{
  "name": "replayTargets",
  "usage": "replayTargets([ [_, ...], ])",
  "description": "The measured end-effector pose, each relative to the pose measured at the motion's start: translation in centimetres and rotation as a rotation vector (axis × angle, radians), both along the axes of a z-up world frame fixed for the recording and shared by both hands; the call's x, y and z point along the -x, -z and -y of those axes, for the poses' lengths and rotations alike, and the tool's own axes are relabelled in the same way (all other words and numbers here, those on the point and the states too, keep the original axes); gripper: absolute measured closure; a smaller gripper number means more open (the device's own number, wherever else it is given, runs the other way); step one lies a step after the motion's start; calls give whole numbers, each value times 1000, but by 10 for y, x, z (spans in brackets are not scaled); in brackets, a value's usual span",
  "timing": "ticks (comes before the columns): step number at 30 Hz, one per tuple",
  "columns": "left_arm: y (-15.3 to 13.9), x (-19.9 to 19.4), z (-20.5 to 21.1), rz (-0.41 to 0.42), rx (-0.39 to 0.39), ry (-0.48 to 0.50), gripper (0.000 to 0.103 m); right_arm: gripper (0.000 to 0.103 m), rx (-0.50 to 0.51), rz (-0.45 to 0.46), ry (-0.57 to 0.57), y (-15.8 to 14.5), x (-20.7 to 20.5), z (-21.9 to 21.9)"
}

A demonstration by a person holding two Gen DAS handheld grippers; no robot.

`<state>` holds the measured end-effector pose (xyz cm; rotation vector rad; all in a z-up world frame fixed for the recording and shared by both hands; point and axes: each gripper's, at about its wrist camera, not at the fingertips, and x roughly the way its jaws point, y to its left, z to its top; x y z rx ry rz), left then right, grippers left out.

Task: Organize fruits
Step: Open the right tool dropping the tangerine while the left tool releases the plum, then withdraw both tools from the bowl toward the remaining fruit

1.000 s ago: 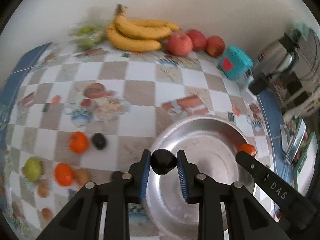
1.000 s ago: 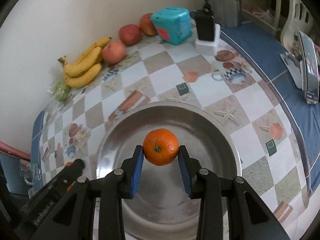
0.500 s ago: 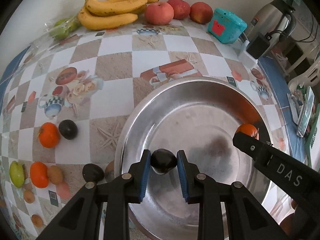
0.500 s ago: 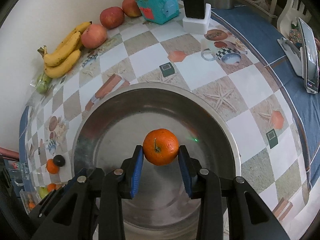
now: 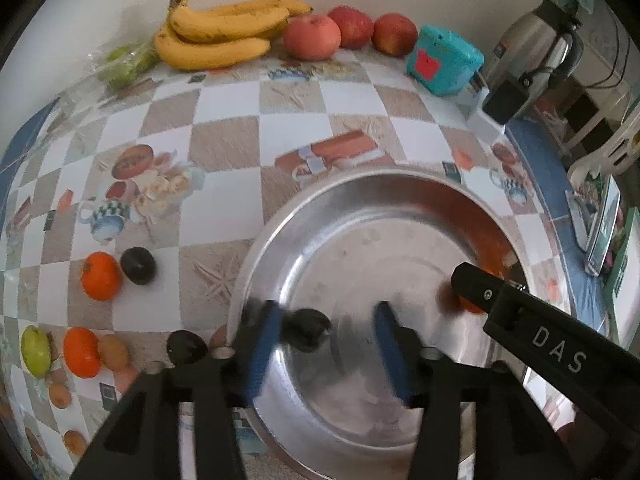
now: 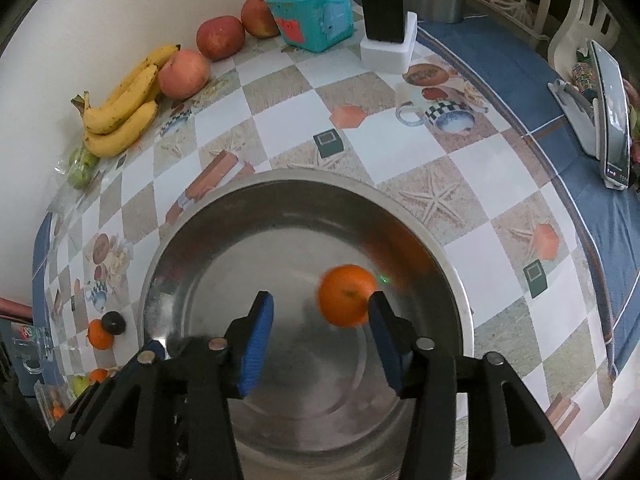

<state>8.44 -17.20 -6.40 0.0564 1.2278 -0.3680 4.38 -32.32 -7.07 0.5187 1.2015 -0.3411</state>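
Note:
A large steel bowl point(image 5: 360, 208) point(image 6: 280, 192) sits on the checked tablecloth. My left gripper point(image 5: 324, 344) is open over the bowl; a dark plum point(image 5: 306, 330) lies loose beside its left pad. My right gripper point(image 6: 320, 336) is open over the bowl too; an orange point(image 6: 346, 294) sits free by its right pad, blurred. In the left wrist view the right gripper's finger point(image 5: 520, 320) covers most of that orange point(image 5: 468, 304). Left of the bowl lie oranges point(image 5: 100, 276), dark plums point(image 5: 138, 266), a green fruit point(image 5: 35, 350) and small brown fruits point(image 5: 113, 353).
Bananas point(image 5: 216, 36), apples point(image 5: 312, 36) and a bag of green fruit point(image 5: 124, 62) line the back wall. A teal box point(image 5: 442, 60), a charger block point(image 6: 384, 8), a kettle point(image 5: 536, 40) and a phone on a stand point(image 6: 608, 120) stand to the right.
Both grippers have opened over the bowl. The left let go of the dark plum and the right let go of the orange; both fruits now lie loose between the jaws.

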Motion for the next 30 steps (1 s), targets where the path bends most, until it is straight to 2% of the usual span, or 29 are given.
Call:
replayTargets([
  [1, -3, 0, -2, 7, 2, -8, 34, 41, 2, 6, 4, -1, 0, 1],
  [4, -9, -3, -8, 16, 4, -34, 31, 35, 3, 13, 12, -2, 1, 4],
  [6, -12, -5, -14, 19, 8, -63, 25, 31, 4, 15, 14, -3, 1, 5],
  [9, -13, -8, -26, 31, -22, -118, 20, 22, 1, 31, 12, -4, 1, 5],
  [12, -12, -12, -42, 27, -43, -189, 18, 21, 20, 39, 1, -8, 1, 3],
  [15, -10, -15, -59, 25, -72, -267, 13, 20, 17, 45, -6, -9, 1, 3],
  [17, -9, -18, -70, 24, -88, -317, 4, 20, 24, 44, -20, -9, 0, 0],
  [20, -11, -21, -87, 45, -124, -386, 1, 20, 28, 40, -49, -8, -2, -6],
  [26, -14, -25, -107, 92, -193, -419, 0, 13, 52, 44, -110, -10, -3, -22],
  [30, -16, -26, -112, 121, -204, -409, 0, 11, 55, 51, -153, -10, -4, -32],
])
